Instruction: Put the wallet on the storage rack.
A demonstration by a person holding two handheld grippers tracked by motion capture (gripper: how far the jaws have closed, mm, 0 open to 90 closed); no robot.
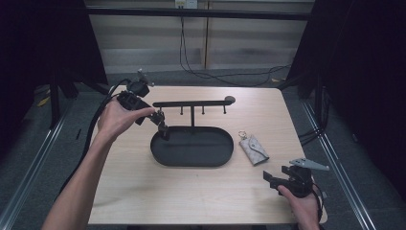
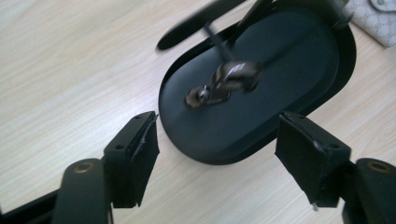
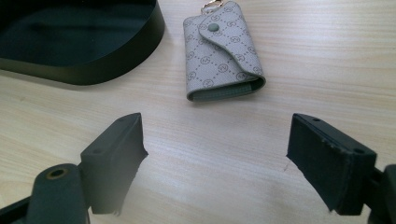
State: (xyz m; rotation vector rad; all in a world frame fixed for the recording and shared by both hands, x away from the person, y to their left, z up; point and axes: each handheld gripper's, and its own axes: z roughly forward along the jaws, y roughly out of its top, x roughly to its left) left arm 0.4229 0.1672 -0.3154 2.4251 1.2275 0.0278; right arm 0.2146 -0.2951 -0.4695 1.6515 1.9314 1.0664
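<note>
A black stand with an oval tray (image 1: 191,155) and a hook bar (image 1: 191,103) stands mid-table. A dark key fob (image 1: 163,128) hangs from the bar's left end over the tray, blurred in the left gripper view (image 2: 231,77). My left gripper (image 1: 152,116) hovers just left of it, open (image 2: 217,128), with nothing between its fingers. A grey patterned key pouch (image 1: 253,149) lies flat right of the tray. My right gripper (image 1: 275,176) rests low near the front right corner, open (image 3: 215,126), with the pouch (image 3: 224,51) a short way ahead of it.
Wood tabletop (image 1: 191,191) with bare room in front of the tray. The tray's rim (image 3: 93,70) is ahead and left of the right gripper. Cables (image 1: 93,129) trail off the table's left side; black curtains and metal rails border both sides.
</note>
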